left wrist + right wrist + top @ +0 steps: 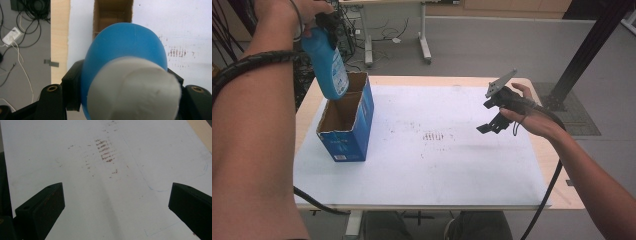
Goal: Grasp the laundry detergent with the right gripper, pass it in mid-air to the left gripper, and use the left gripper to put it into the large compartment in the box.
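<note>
blue bottle (pixel 328 67) over box (pixel 346 131) - l gripper (pixel 328 22)

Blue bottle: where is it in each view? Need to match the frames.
High view: blue bottle upper left, held by the left gripper above the open box.
Left gripper view: centre, bottle between the jaws, white cap nearest the camera.
Right gripper view: not in it.
Shared landmark: reddish smudge on the white sheet.

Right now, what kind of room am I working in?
Probably a lab or workshop, not a home: a wooden table under a stained white sheet, loose cables across a grey floor, and a black metal frame beside the table.
</note>
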### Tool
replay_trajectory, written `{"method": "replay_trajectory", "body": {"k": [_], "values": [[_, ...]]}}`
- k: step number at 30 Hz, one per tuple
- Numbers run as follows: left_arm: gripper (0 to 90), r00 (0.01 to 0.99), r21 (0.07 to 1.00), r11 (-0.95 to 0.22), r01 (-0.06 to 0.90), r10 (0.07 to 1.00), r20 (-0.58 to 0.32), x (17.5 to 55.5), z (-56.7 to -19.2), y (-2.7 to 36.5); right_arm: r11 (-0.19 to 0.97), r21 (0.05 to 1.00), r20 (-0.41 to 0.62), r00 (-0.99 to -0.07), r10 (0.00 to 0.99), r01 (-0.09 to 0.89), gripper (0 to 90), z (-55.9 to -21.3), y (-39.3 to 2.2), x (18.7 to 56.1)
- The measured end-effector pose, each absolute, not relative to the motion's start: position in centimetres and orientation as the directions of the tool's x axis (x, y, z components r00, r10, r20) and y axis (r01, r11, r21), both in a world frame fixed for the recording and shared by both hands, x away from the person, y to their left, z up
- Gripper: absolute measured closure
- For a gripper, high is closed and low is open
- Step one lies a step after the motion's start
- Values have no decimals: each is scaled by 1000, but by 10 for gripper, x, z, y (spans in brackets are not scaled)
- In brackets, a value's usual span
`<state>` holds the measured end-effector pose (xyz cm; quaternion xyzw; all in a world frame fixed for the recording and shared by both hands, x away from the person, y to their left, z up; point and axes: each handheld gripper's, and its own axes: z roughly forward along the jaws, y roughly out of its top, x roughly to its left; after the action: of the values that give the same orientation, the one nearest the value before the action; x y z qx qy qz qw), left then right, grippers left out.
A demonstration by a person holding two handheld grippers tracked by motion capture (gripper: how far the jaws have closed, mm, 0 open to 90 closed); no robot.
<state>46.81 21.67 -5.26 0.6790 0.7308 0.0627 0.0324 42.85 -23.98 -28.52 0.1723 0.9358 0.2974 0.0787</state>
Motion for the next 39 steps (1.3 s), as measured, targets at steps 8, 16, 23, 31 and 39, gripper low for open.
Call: {"method": "replay_trajectory", "body": {"k": [8,16,23,31,39], "values": [[357,-105,111,100,989,994,42,468,-72,223,769,583,-51,-932,359,264,4,-285,-235,428],[357,-112,107,108,988,993,37,467,-93,230,774,578,-55,-933,354,260,4,-287,-233,429],[357,-115,111,112,988,993,27,467,-111,234,776,579,-63,-935,349,251,4,-287,-230,428],[357,-112,113,108,988,993,25,467,-132,237,777,577,-66,-934,351,251,4,-287,-228,429],[357,-108,110,107,988,994,3,467,-161,239,785,567,-69,-935,349,251,4,-289,-226,429]]}}
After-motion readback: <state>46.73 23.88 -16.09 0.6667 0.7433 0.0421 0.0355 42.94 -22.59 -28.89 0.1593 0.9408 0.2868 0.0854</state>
